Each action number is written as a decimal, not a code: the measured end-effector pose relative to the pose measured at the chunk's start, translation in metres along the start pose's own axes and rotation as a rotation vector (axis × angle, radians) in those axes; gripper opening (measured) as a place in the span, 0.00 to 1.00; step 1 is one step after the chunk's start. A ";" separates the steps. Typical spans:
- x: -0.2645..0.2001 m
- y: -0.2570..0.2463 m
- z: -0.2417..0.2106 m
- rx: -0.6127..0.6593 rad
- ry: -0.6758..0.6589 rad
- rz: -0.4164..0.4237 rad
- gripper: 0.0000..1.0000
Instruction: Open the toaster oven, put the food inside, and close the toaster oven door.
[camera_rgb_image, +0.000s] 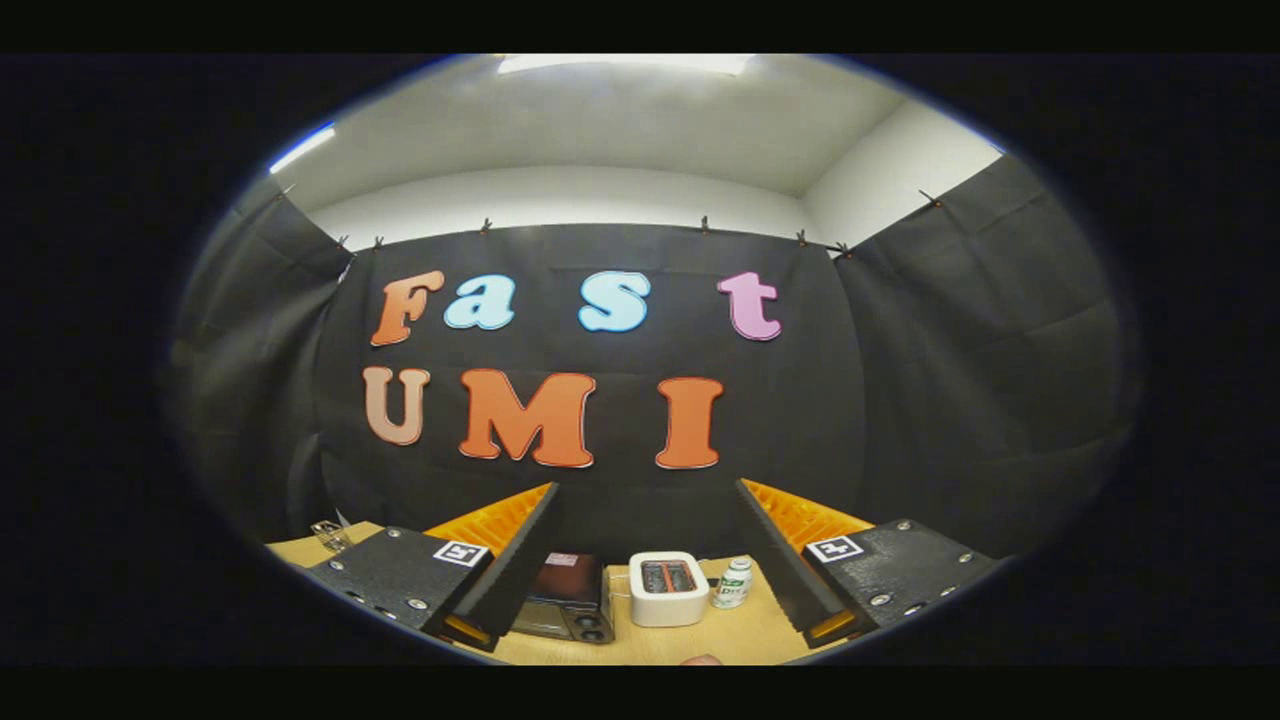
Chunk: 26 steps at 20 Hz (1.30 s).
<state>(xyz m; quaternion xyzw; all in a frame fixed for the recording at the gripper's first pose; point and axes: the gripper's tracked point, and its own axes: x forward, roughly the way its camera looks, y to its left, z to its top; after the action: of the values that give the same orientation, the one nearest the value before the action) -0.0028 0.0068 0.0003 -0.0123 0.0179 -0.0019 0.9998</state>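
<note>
The toaster oven (565, 603) is a small dark box with two knobs at its right, standing on a wooden table (740, 635) far below and ahead of me. My left finger (500, 565) covers its left side, and I cannot tell how its door stands. My gripper (648, 490) is held high above the table, open wide, with nothing between its fingers. A small pale rounded thing (702, 659) peeks in at the table's near edge; I cannot tell what it is.
A white two-slot toaster (668, 588) stands right of the oven, and a small white bottle with a green label (732, 583) stands right of that. A metal clip-like object (328, 535) lies at the table's far left. Black cloth walls close the booth.
</note>
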 end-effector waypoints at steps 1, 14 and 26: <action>0.000 -0.001 0.000 0.007 0.003 -0.001 0.99; 0.019 0.085 -0.074 0.056 0.170 0.118 1.00; 0.027 0.206 -0.220 0.055 0.523 0.273 1.00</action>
<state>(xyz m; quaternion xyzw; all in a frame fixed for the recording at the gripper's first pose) 0.0171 0.2076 -0.2256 0.0180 0.2763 0.1289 0.9522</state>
